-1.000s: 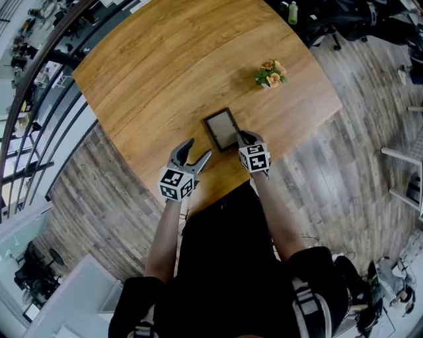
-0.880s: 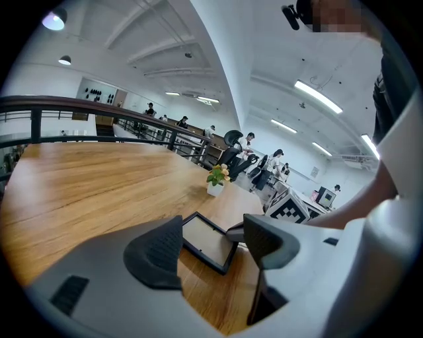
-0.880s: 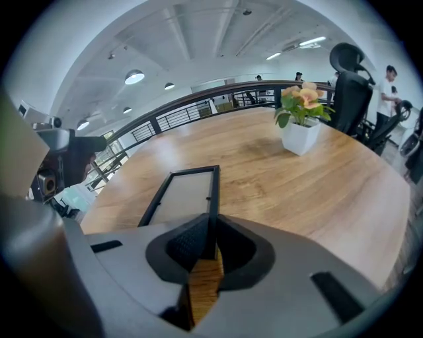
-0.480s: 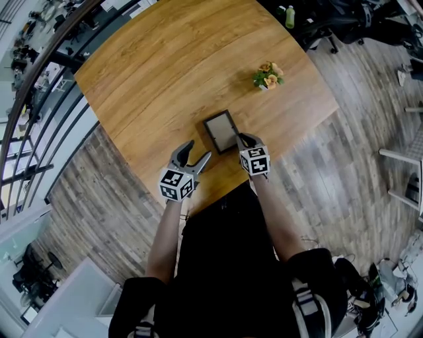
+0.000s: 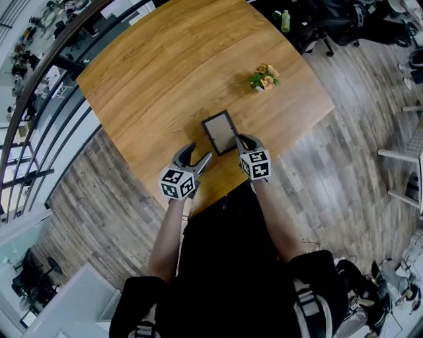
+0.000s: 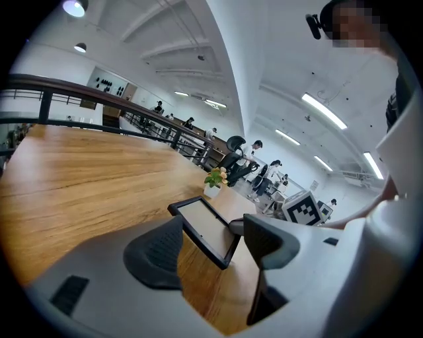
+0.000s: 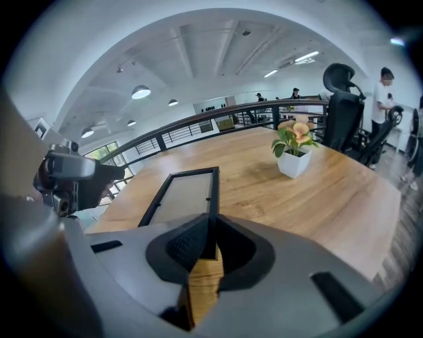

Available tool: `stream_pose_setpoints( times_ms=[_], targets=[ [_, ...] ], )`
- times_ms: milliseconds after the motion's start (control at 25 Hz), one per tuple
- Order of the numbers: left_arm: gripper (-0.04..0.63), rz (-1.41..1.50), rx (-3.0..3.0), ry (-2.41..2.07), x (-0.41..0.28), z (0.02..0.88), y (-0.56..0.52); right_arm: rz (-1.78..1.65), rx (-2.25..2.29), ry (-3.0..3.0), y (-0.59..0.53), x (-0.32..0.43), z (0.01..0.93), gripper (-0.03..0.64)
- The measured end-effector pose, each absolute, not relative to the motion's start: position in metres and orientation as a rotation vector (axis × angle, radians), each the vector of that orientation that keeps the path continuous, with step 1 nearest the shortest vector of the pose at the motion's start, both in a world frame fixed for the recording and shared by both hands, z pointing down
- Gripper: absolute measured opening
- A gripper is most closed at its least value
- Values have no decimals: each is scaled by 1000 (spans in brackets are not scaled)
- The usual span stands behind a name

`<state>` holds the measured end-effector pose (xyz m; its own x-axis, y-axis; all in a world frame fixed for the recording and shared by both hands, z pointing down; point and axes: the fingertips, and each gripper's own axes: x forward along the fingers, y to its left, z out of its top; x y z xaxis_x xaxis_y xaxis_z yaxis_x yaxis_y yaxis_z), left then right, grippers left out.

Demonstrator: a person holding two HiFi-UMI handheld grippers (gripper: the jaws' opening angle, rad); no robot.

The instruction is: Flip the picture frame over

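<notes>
A black picture frame [image 5: 220, 132] with a pale panel lies on the wooden table [image 5: 165, 72] near its front edge. My right gripper [image 5: 244, 141] is shut on the frame's near right edge, which is raised a little off the wood. In the right gripper view the frame [image 7: 182, 195] runs away from the shut jaws, whose pads pinch its black rim. My left gripper [image 5: 196, 156] stands open to the left of the frame, apart from it. In the left gripper view the frame [image 6: 205, 228] shows beyond the open fingers [image 6: 158, 251], its near corner tilted up.
A small white pot of orange flowers [image 5: 264, 77] stands at the table's right side, behind the frame. A green bottle [image 5: 285, 20] is at the far edge. A dark railing [image 5: 39, 79] runs along the left, with wood-plank floor below.
My right gripper has risen a little with the frame's near edge in it, tilting that edge up off the table. The left gripper has stayed where it was.
</notes>
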<state>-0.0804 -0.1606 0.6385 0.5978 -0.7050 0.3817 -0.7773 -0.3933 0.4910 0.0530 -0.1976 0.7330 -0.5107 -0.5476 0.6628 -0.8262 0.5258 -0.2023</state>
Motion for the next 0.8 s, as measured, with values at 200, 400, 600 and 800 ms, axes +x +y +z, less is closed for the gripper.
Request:
stream_pose_setpoints(
  times_ms=[200,400,600,800],
  targets=[
    [311,123,2165,-1165,-79,638,-156,670,1125,-2273,-195,51,716,51],
    [311,79,2131,-1180,-83,640,-156,646,1141,-2309,-194,50,702,51],
    [311,6,2087,-1190,-86,637,-159,616,1149,-2358,-191,47,680,51],
    [311,-78,2061,-1178,-85,628,-166,578,1144,-2387,-183,44,667,51]
  ],
)
